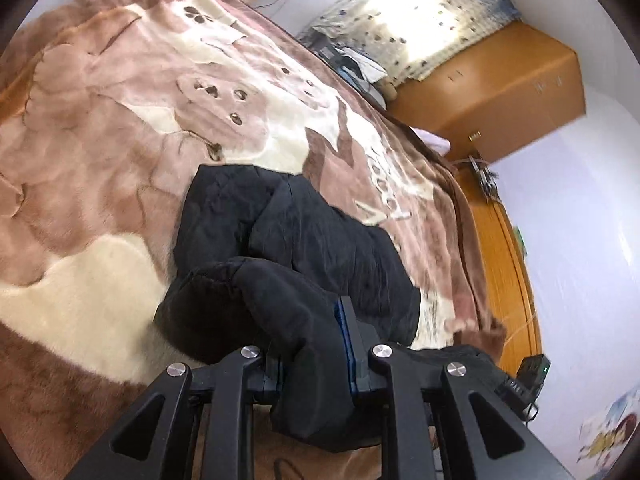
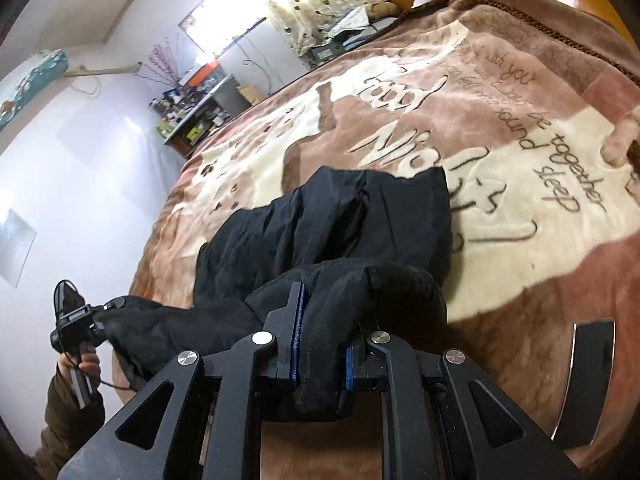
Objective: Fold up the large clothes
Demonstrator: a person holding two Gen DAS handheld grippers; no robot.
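Black padded garment (image 1: 320, 248), rumpled (edge bunched), on plush blanket (image 1: 100, 152)

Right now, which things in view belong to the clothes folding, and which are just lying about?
In the job:
- black padded garment
- left gripper, shut on it
- right gripper, shut on it

Lying about:
- brown and cream plush blanket underneath
- cluttered shelf
- spotted curtain
- orange wooden wardrobe

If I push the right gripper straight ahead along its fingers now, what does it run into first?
Probably the rest of the black garment it already clamps: the right gripper points down at the bunched cloth lying on the blanket. Depth is hard to judge in the fisheye view.
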